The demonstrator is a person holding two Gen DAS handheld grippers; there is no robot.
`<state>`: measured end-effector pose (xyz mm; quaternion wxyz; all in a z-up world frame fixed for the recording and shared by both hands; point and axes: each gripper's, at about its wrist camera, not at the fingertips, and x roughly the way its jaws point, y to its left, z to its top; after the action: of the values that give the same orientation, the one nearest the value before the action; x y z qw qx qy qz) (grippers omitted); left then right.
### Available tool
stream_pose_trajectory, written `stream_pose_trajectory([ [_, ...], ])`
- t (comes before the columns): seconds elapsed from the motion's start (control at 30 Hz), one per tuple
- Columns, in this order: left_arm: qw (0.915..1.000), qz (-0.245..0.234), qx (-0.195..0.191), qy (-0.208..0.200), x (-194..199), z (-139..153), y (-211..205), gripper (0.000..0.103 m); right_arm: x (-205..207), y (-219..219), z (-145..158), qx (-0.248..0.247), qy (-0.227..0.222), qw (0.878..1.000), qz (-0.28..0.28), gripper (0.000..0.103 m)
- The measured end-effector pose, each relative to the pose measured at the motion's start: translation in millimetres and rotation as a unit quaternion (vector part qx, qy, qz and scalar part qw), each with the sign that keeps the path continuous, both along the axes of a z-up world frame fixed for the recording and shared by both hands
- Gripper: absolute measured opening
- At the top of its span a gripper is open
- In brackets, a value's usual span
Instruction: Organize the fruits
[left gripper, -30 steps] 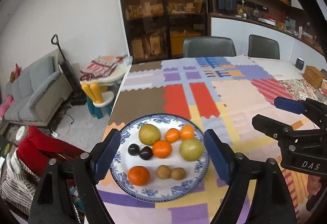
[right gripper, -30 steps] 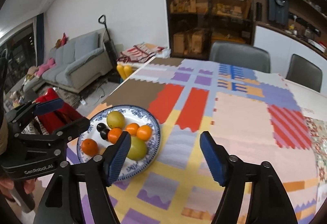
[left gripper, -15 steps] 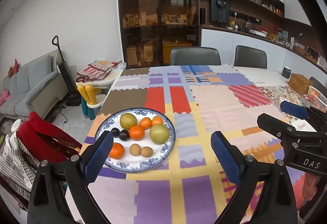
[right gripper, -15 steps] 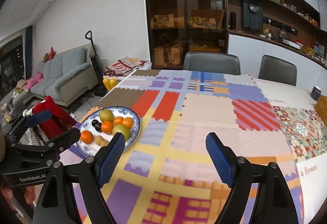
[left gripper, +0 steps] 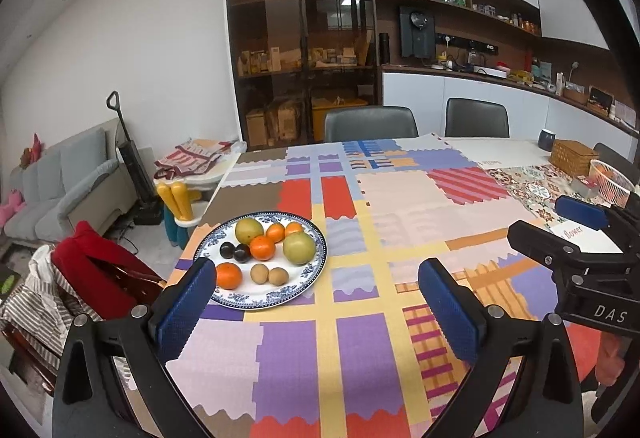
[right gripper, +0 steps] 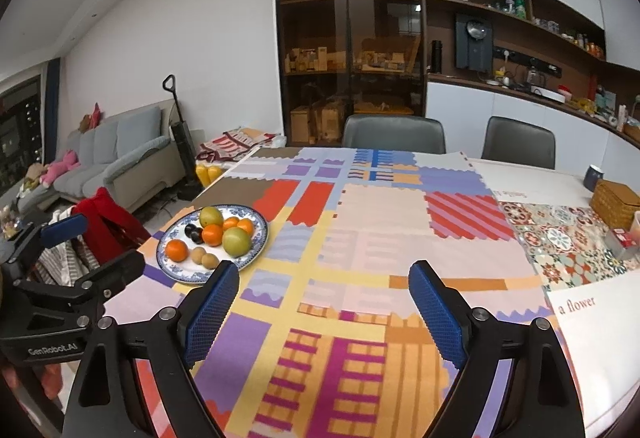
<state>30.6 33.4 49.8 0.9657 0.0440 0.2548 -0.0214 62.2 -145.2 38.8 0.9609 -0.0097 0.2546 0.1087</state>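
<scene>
A blue-and-white plate [left gripper: 308, 280] [right gripper: 176, 272] sits near the table's left edge. It holds two green pears [left gripper: 298, 247], several oranges [left gripper: 263, 247], two dark plums [left gripper: 234, 251] and two small brown fruits [left gripper: 269, 275]. My left gripper [left gripper: 320, 306] is open and empty, held back above the table to the right of the plate. My right gripper [right gripper: 324, 304] is open and empty, further right over the patchwork cloth. Each gripper shows at the edge of the other's view.
A patchwork cloth [left gripper: 360, 238] covers the table. A wicker box [right gripper: 614, 198], a dark mug [right gripper: 594, 176] and a pink basket [left gripper: 610, 182] stand at the far right. Two grey chairs [right gripper: 394, 134] stand behind the table. A chair with red clothes [left gripper: 100, 266] is at the left.
Both grippers have pulled back and up from the plate. The plate looks smaller and further left now. Both stay open and empty.
</scene>
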Motion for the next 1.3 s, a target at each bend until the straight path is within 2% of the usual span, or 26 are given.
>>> stream_pose_trajectory([
  [0.5, 0.9999, -0.002, 0.005, -0.014, -20.0, 2.4, -8.8, 0.103, -26.6, -14.0, -4.4, -0.002, -0.010, 1.000, -0.022, 0.088],
  [0.8, 1.0000, -0.005, -0.001, -0.006, -23.4, 2.1, -9.8, 0.103, -32.5, -13.5, -0.7, -0.002, -0.019, 1.000, -0.019, 0.088],
  [1.3, 0.9998, -0.008, 0.000, -0.017, -29.2, 5.5, -13.5, 0.103, -34.9, -13.7, -0.8, -0.001, -0.015, 1.000, -0.012, 0.088],
])
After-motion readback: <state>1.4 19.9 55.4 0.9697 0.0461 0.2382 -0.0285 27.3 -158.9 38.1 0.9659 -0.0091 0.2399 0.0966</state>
